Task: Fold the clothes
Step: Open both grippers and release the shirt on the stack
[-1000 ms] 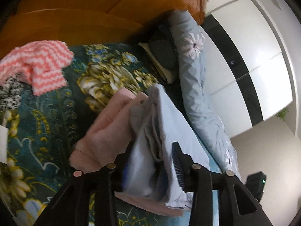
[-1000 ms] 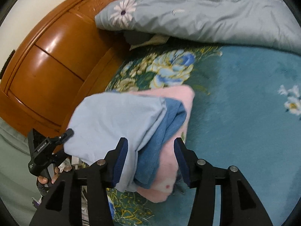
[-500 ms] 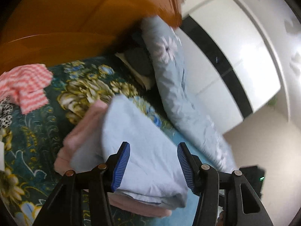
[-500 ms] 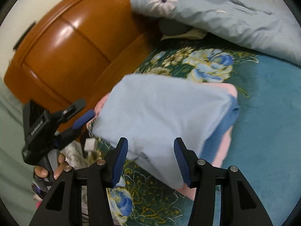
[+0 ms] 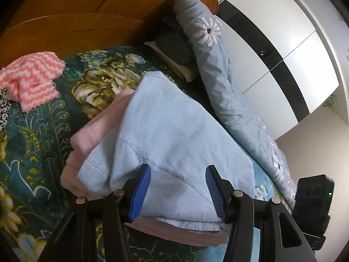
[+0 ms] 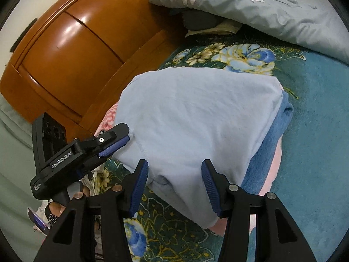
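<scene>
A folded light blue garment (image 5: 174,131) lies flat on top of a pink garment (image 5: 96,135), on the floral bedspread (image 5: 39,152). In the right wrist view a dark blue layer (image 6: 270,135) shows between the light blue garment (image 6: 196,113) and the pink one (image 6: 274,166). My left gripper (image 5: 177,191) stands open over the near edge of the light blue cloth, and its pads do not press on it. My right gripper (image 6: 174,187) is open too, straddling another edge of the same cloth. From there the left gripper (image 6: 113,146) shows at the pile's left side.
A pink-and-white chevron cloth (image 5: 32,83) lies at the left by the wooden headboard (image 5: 65,32). A pale blue daisy quilt (image 5: 218,76) and a dark pillow (image 5: 174,48) lie behind the pile. White wardrobe doors (image 5: 283,54) stand beyond. Teal bedspread (image 6: 316,131) stretches right.
The light blue garment was bunched up between both grippers; now it lies spread flat on the pile. Both grippers have let go and drawn back to its edges.
</scene>
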Motion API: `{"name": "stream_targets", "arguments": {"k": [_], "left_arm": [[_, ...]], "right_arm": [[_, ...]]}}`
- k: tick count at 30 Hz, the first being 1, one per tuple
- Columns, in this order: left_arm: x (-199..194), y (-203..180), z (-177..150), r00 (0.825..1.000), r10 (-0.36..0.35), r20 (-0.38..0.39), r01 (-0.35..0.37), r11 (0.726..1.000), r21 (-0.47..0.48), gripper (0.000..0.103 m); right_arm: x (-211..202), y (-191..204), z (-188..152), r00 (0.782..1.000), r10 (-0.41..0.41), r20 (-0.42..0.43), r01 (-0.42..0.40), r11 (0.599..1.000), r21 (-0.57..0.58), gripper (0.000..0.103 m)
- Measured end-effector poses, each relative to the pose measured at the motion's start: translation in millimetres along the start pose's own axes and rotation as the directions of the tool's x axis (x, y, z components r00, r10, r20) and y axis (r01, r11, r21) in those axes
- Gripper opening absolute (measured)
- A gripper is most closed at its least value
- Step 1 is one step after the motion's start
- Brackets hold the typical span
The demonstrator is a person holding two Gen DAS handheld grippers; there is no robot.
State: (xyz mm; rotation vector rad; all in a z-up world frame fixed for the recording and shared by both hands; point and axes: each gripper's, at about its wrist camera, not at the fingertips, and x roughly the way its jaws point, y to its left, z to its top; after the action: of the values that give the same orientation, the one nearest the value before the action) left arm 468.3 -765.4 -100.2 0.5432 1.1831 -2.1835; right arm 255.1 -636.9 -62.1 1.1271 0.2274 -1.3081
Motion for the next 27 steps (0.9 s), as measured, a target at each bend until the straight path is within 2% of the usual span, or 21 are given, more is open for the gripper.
{"name": "stream_targets", "arguments": {"k": [5, 9, 14, 20, 23, 27], "left_arm": [[-18.4, -23.3, -6.3, 0.998, 0.054, 0.041, -0.057, 0.997, 0.056, 0.057], [-42.3, -45.0, -24.6, 0.988, 0.113, 0.103, -0.124, 0.986, 0.112, 0.058], [-58.8, -58.4, -68.1, 0.968, 0.198, 0.152, -0.216, 0.969, 0.116, 0.068], [-43.8, -66.6, -133.0, 0.954, 0.277, 0.116, -0.290, 0.950, 0.119, 0.072], [-43.3, -69.0, -160.3, 0.945, 0.308, 0.111, -0.319, 0.943, 0.096, 0.076], [-53.6, -71.1, -185.2, 0.916, 0.370, 0.154, -0.382, 0.922, 0.059, 0.083]], "right_arm": [[-21.4, 1.0, -5.5, 0.999, 0.020, 0.031, -0.020, 1.000, 0.001, 0.052], [-45.1, -2.2, -21.5, 0.997, 0.019, 0.075, -0.019, 1.000, 0.004, 0.052], [-62.2, 0.1, -59.7, 0.984, -0.149, 0.095, 0.158, 0.984, -0.085, 0.052], [-61.0, -3.6, -106.5, 0.953, -0.283, 0.110, 0.299, 0.937, -0.179, 0.052], [-63.2, -13.3, -121.3, 0.948, -0.295, 0.117, 0.311, 0.936, -0.164, 0.052], [-68.9, -24.1, -135.1, 0.933, -0.333, 0.135, 0.350, 0.927, -0.137, 0.056]]}}
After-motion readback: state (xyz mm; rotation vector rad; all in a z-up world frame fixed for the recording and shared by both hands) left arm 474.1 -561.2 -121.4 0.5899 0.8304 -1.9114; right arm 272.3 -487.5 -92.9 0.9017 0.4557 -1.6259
